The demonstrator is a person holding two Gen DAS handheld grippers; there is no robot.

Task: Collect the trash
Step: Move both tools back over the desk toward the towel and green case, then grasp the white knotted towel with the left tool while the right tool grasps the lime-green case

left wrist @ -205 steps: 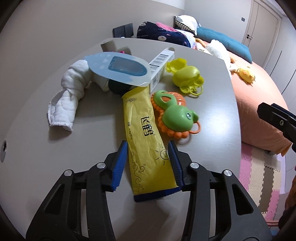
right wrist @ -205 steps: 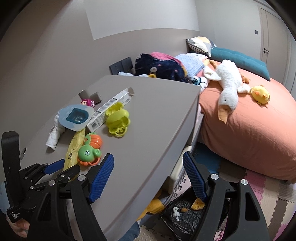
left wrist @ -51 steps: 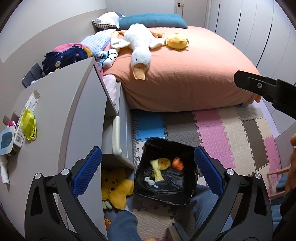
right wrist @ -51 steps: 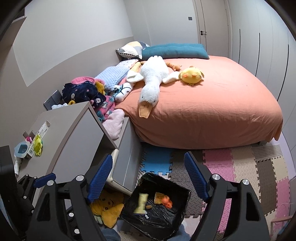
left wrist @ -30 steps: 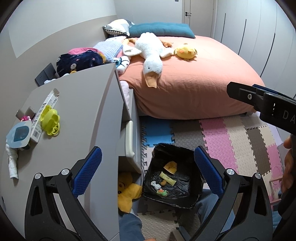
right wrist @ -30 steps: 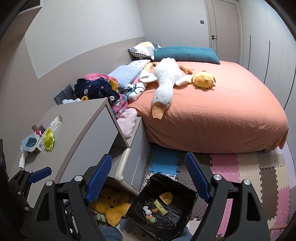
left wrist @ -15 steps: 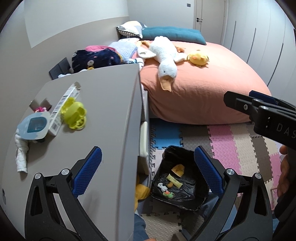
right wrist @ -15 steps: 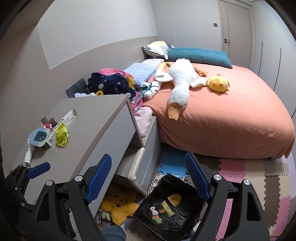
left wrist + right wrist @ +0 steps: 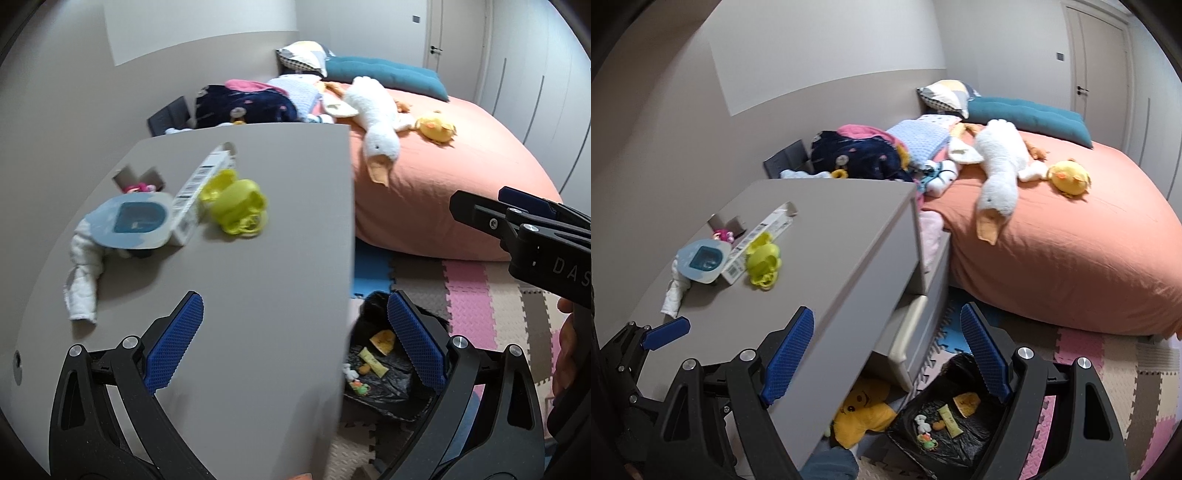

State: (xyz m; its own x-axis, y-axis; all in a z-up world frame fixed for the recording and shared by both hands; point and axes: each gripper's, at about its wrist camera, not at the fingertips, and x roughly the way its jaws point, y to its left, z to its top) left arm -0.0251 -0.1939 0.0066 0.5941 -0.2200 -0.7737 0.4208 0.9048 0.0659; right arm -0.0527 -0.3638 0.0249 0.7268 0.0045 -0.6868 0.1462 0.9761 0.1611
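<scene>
My left gripper (image 9: 293, 314) is open and empty, hovering over the near right part of the grey table (image 9: 258, 295). At the table's far left lie a blue-and-white blister pack (image 9: 133, 221), a white barcode box (image 9: 201, 182), a yellow-green toy (image 9: 236, 206) and a white cloth (image 9: 83, 266). My right gripper (image 9: 886, 325) is open and empty too, above the table's right edge. Below on the floor stands a black-bagged bin (image 9: 960, 439) holding a yellow wrapper (image 9: 947, 419) and small toys. In the right wrist view the blister pack (image 9: 701, 260) and box (image 9: 761, 236) sit far left.
A drawer unit (image 9: 923, 332) stands half open under the table, with a yellow plush (image 9: 864, 410) on the floor beneath. The orange bed (image 9: 1071, 258) with a white goose plush (image 9: 997, 173) fills the right. Foam mats (image 9: 469, 295) cover the floor. A small pink item (image 9: 138, 187) lies behind the blister pack.
Both grippers have swung left from over the bin toward the table, so the tabletop fills more of each view. The yellow wrapper seen earlier on the table now lies in the bin.
</scene>
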